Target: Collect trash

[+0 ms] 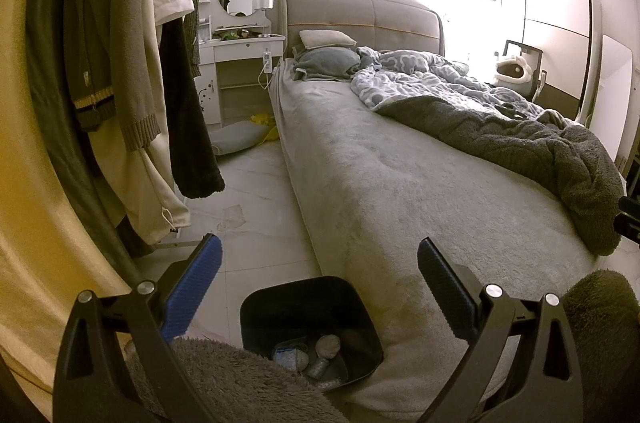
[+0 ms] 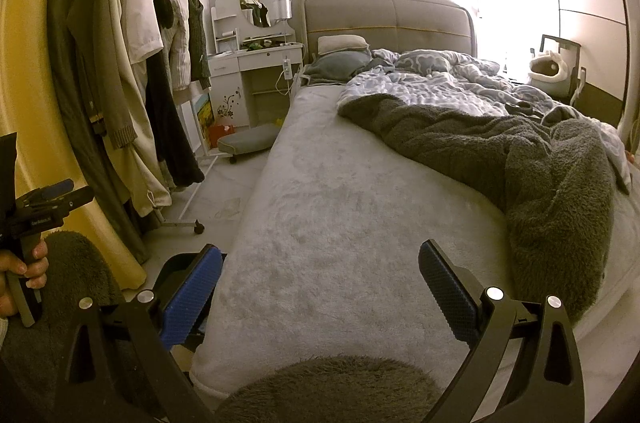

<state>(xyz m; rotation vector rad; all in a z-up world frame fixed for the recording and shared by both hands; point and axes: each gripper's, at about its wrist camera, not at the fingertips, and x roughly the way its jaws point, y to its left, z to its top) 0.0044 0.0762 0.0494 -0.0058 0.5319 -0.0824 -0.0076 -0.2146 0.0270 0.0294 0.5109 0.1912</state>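
Observation:
A black trash bin (image 1: 308,319) stands on the floor against the side of the bed, low in the left wrist view. Several crumpled bits of trash (image 1: 316,351) lie in its bottom. My left gripper (image 1: 320,259) hangs open above the bin, nothing between its blue-padded fingers (image 1: 192,295). In the right wrist view only a corner of the bin (image 2: 178,269) shows, behind the left finger. My right gripper (image 2: 320,259) is open and empty over the bed's near end. The left gripper (image 2: 48,201) appears at the far left there, held by a hand.
A grey bed (image 1: 400,183) fills the middle, with a rumpled grey and blue blanket (image 1: 500,119) on its right half. A rack of hanging clothes (image 1: 120,63) stands on the left, on wheels. A white dressing table (image 1: 236,63) and a floor cushion (image 2: 248,143) are beyond. Fuzzy sleeves (image 2: 332,391) show at the bottom.

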